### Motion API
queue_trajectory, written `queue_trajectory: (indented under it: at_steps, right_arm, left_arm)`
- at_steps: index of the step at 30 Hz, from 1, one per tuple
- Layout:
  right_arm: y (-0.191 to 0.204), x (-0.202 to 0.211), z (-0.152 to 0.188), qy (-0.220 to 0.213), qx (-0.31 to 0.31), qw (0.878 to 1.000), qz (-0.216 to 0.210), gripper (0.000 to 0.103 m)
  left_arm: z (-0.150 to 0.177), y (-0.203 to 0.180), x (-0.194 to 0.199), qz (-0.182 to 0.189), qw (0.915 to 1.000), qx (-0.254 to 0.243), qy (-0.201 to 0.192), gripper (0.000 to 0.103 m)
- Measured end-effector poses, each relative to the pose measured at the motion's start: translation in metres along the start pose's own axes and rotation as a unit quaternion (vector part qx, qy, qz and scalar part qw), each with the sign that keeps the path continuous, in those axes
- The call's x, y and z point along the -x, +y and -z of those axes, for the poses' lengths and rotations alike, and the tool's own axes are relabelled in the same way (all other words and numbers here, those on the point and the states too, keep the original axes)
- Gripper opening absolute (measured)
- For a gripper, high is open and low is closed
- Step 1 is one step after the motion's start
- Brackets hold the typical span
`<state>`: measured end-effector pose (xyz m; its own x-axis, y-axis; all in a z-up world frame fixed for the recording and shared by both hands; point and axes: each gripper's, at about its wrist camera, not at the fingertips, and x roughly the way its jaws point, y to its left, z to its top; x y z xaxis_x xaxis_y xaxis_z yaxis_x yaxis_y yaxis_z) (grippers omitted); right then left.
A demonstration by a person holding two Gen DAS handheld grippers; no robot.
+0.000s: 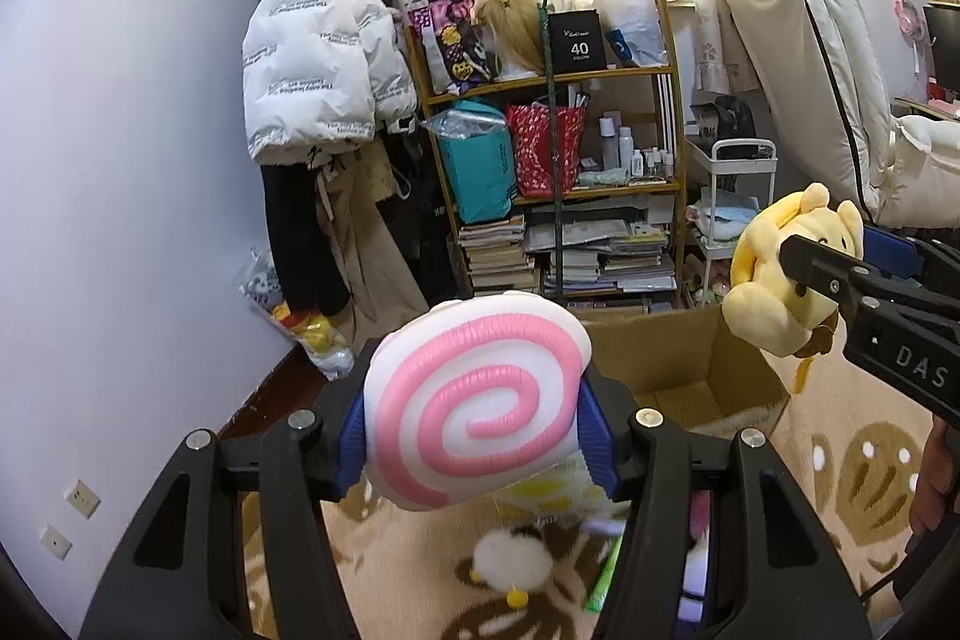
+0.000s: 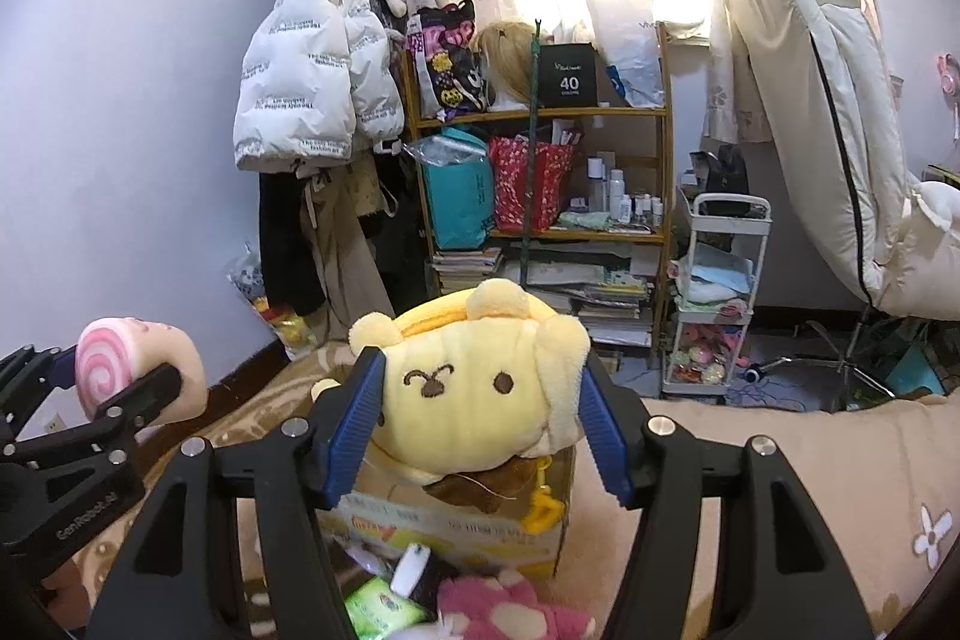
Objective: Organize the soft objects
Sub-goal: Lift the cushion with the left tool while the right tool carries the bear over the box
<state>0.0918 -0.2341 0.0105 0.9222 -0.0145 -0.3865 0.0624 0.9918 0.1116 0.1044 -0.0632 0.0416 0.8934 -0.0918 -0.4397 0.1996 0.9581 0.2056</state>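
Note:
My left gripper [image 1: 477, 436] is shut on a white round plush with a pink swirl [image 1: 474, 400], its blue pads pressing both sides. In the right wrist view that swirl plush [image 2: 120, 358] and the left gripper [image 2: 120, 382] show at the far left. My right gripper [image 2: 480, 427] is shut on a yellow plush dog head [image 2: 474, 388] with a brown tag and a yellow clip hanging below. From the left wrist view the yellow plush [image 1: 774, 292] and the right gripper [image 1: 840, 262] hover at the right. An open cardboard box [image 1: 678, 358] sits on the rug just beyond both plushes, also below the yellow one [image 2: 456, 526].
Loose items lie on the patterned rug near the box: a white fluffy toy [image 1: 510, 562], a pink spotted plush [image 2: 510, 610], a green packet [image 2: 378, 604]. Behind stand a crowded wooden shelf [image 1: 552, 148], a white trolley [image 2: 720, 280], hanging coats [image 1: 318, 58] and a padded chair [image 2: 840, 130].

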Motion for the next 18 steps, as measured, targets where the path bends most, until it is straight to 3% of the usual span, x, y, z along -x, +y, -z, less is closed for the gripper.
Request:
queue_trajectory:
  at_steps: [10, 18]
  right_arm:
    - [-0.007, -0.021, -0.023, -0.002, -0.008, 1.0, -0.019, 0.068]
    - [-0.011, -0.057, -0.006, 0.034, -0.029, 0.998, -0.035, 0.068]
  left_arm:
    - [-0.02, 0.001, -0.042, 0.017, 0.9998, -0.003, 0.006, 0.059]
    - [-0.006, -0.001, -0.073, 0.026, 0.9994, 0.007, 0.021, 0.06]
